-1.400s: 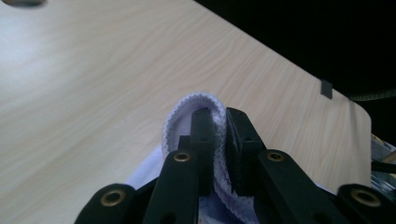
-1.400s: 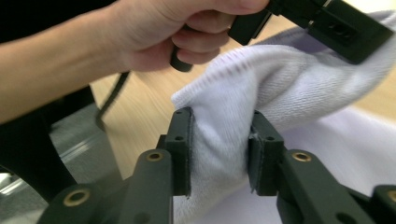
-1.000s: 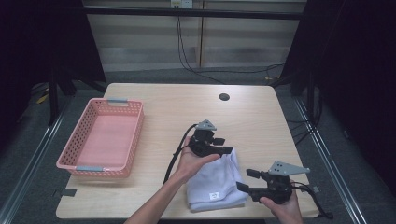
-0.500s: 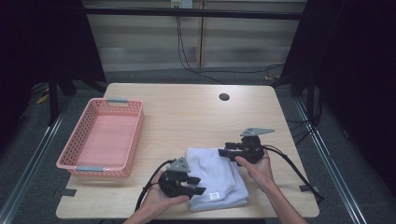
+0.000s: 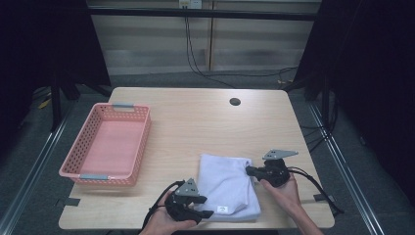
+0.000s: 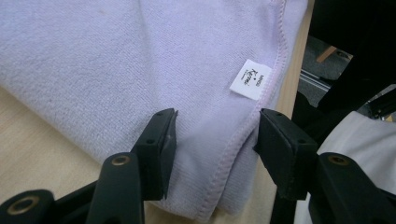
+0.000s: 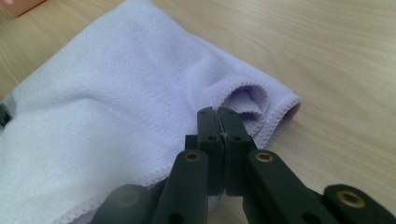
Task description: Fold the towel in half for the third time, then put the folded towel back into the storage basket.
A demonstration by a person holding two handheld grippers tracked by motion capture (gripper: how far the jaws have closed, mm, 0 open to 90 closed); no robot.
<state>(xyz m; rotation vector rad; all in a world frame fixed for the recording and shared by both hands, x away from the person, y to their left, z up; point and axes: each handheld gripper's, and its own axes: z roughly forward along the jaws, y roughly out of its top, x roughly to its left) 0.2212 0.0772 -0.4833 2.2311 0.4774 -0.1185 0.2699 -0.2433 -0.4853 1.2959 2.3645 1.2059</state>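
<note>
The towel [image 5: 226,183] lies folded on the table [image 5: 195,122], at the near edge and right of the middle, well apart from the pink basket [image 5: 108,144] on the left. From above it is a rough rectangle with its long axis running from the near edge toward the far side, tilted a little so that the far end leans left. Its white label [image 5: 222,209] sits at the near end, close to the hem.

My left gripper [image 5: 205,213] is at the towel's near left corner, lying almost level and pointing right along the near edge. In the left gripper view its jaws stand apart, and they have just been opening. The hemmed corner lies between them, and the label [image 6: 251,80] is just beyond the right jaw. The pads sit beside the cloth; I cannot see them pressing on it.

My right gripper [image 5: 250,171] is at the far right corner, pointing left into the cloth. In the right gripper view its jaws are together, and they have just been closing. They sit at the hem where the towel [image 7: 116,107] rolls over into a small open fold. Whether any cloth is caught between the pads I cannot tell; no cloth shows in the thin seam between them.
</note>
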